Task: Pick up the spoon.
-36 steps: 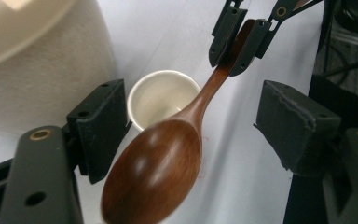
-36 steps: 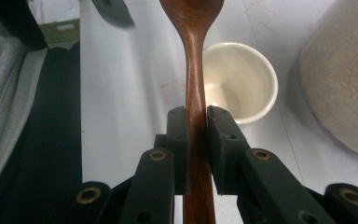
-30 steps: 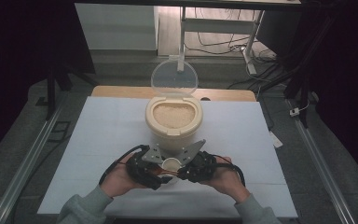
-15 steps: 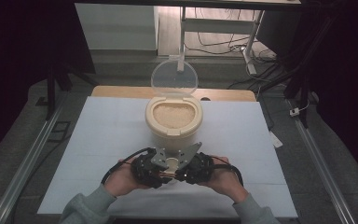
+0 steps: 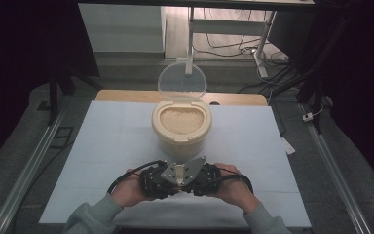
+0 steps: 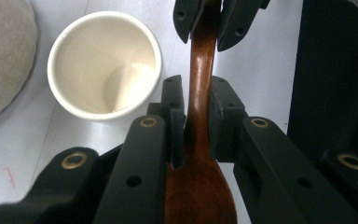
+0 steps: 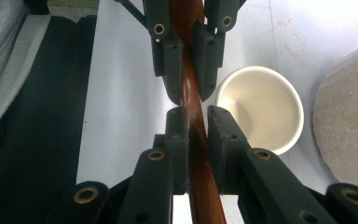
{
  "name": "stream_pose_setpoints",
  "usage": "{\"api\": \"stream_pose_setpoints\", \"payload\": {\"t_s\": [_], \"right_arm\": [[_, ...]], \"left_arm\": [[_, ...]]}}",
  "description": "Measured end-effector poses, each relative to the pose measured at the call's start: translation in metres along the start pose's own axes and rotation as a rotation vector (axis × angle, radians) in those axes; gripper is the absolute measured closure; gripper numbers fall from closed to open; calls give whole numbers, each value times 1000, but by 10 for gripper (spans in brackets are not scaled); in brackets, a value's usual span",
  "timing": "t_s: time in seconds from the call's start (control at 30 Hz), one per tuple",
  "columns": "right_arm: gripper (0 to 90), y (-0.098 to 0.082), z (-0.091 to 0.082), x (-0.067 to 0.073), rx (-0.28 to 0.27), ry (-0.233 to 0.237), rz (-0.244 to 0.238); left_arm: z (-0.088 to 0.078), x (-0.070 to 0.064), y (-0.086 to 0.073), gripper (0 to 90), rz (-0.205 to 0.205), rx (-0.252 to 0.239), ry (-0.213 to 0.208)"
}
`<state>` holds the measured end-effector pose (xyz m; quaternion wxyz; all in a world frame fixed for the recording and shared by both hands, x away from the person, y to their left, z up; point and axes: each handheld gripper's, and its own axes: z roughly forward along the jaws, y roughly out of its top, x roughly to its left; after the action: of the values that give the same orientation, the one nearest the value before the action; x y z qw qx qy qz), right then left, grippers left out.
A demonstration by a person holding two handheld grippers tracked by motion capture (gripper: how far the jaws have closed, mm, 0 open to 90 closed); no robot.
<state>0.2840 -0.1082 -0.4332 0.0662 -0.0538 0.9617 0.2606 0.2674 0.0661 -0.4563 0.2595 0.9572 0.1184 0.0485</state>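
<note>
Both grippers clamp one wooden spoon [image 6: 200, 93] near the tabletop [image 5: 107, 141] edge.
Left gripper [image 6: 196, 116] and right gripper [image 7: 196, 135] face each other, fingers [image 6: 175, 112] closed on the handle; spoon bowl cut off; white cup [image 6: 103, 65] beside the fingers.

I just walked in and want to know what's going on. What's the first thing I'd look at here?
Probably the big cream rice container in the middle of the white table, full of rice with its clear lid standing open. Right in front of it, the left gripper and right gripper meet nose to nose, both clamped on one brown wooden spoon. A small empty white cup sits beside them.
</note>
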Motion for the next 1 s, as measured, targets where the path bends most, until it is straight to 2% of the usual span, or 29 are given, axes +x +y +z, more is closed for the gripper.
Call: {"api": "stream_pose_setpoints", "payload": {"t_s": [0.07, 0.1, 0.13, 0.17, 0.3, 0.37, 0.4, 0.43, 0.47, 0.5, 0.53, 0.6, 0.77, 0.83, 0.87, 1.0], "right_arm": [[766, -1, 0, 0, -19, -5, 12], [725, -1, -4, -1, -45, -32, 41], [699, -2, -7, -2, -77, -52, 56], [677, -4, -10, -4, -106, -68, 71], [585, -11, -23, -10, -223, -133, 176], [568, -15, -30, -12, -278, -167, 230], [568, -15, -30, -12, -278, -167, 230], [569, -17, -33, -13, -301, -194, 258], [556, -22, -39, -15, -338, -241, 305], [549, -24, -41, -16, -352, -261, 328], [549, -24, -41, -16, -352, -261, 328], [531, -30, -44, -17, -376, -279, 368], [523, -41, -46, -18, -395, -289, 421], [501, -46, -47, -17, -399, -299, 463], [501, -46, -47, -17, -399, -299, 463], [473, -56, -46, -15, -445, -294, 517]], "left_arm": [[0, 0, 0, 780, -4, -3, 13], [1, -1, -1, 782, -31, -27, 25], [-2, 1, -2, 782, -7, -13, 28], [-2, 1, -2, 782, -7, -13, 28], [-10, 4, -5, 782, -32, -60, 75], [-12, 5, -6, 782, -41, -73, 84], [-14, 6, -7, 782, -51, -89, 96], [-16, 7, -8, 782, -59, -103, 108], [-19, 8, -9, 782, -68, -117, 119], [-21, 9, -10, 782, -78, -131, 131], [-22, 10, -11, 782, -84, -141, 141], [-25, 11, -12, 782, -101, -164, 161], [-27, 13, -15, 783, -116, -183, 191], [-28, 13, -16, 783, -119, -188, 201], [-28, 13, -17, 783, -122, -193, 206], [-30, 14, -18, 783, -133, -211, 222]]}}
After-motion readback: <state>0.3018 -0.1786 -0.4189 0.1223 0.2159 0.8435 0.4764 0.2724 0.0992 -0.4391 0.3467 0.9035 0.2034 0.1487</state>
